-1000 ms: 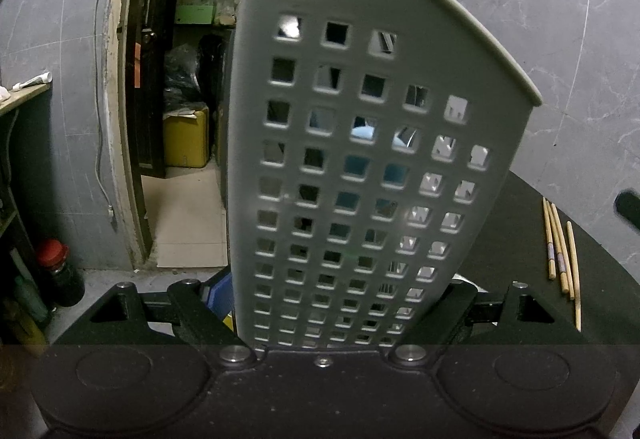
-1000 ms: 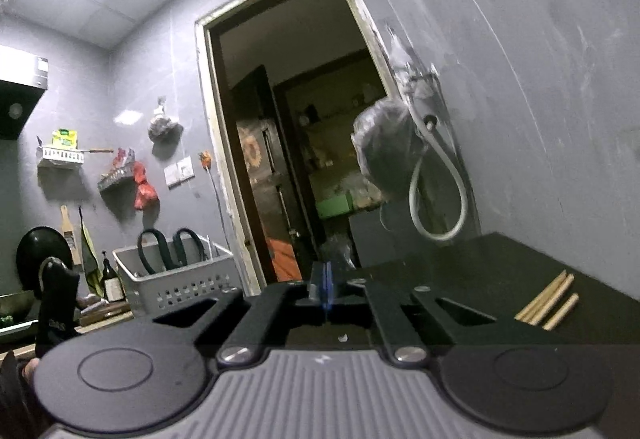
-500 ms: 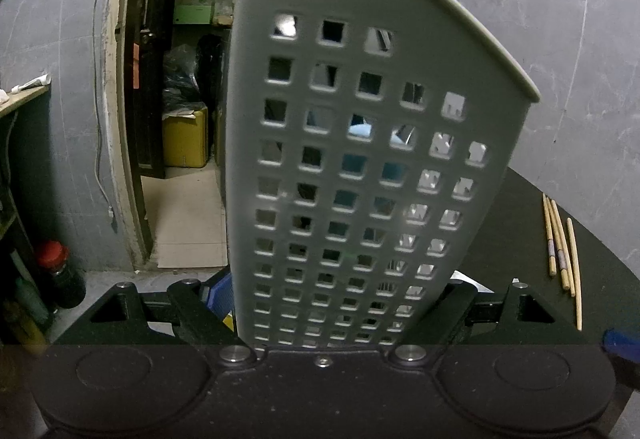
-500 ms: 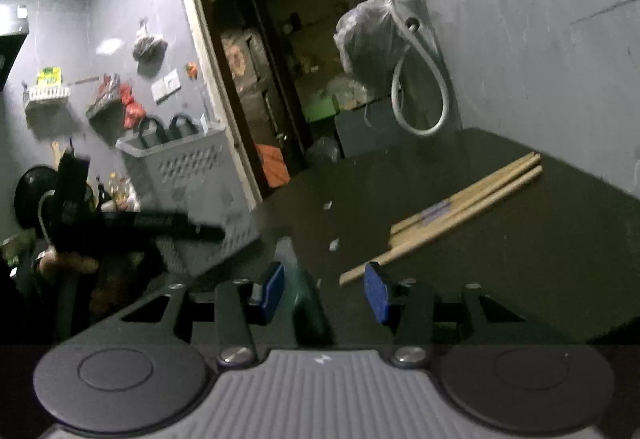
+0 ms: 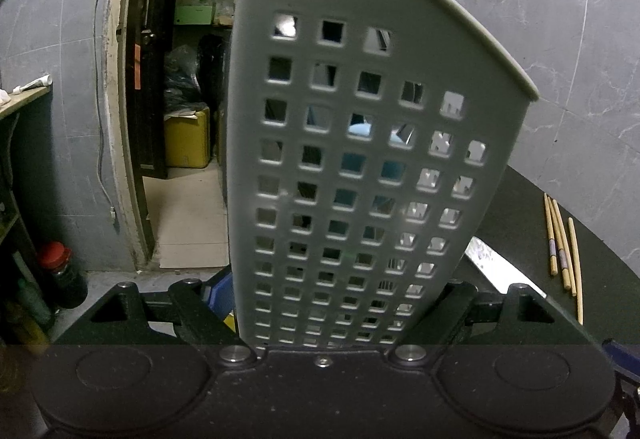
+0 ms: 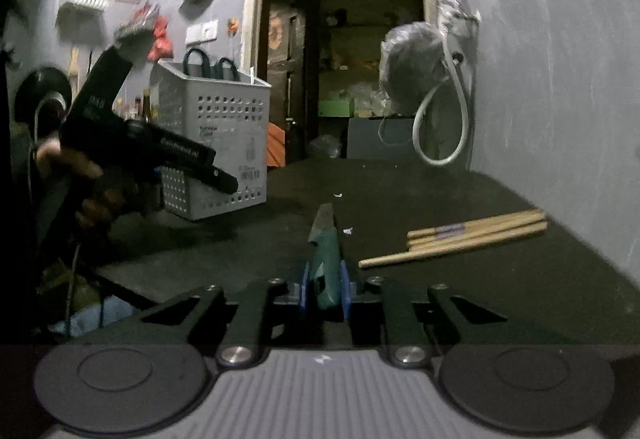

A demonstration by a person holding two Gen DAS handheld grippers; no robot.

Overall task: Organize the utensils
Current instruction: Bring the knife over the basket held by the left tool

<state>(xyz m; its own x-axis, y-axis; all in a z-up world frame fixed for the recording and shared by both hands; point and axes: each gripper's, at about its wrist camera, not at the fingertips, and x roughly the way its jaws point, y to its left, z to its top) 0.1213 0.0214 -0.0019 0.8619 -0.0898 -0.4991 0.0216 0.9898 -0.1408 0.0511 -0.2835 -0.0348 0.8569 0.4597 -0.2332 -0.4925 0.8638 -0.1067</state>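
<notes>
Grey perforated basket (image 5: 360,167) fills the left wrist view, gripped at its wall by the left tool (image 5: 324,303), hiding most of the bench (image 5: 520,223); chopsticks (image 5: 562,243) lie at right. Right wrist view: right tool (image 6: 325,291) is closed on a green-handled knife (image 6: 326,259), blade pointing away along the bench; basket (image 6: 212,143) stands near the left edge.

Dim indoor light, both views. Fisheye bends walls & door frame w/ dark vignette at corners. Right wrist view: motion blur on left side, smeared wall clutter; ceiling lamp glare top left. Basket (image 5: 360,167) close to lens, slightly soft.
</notes>
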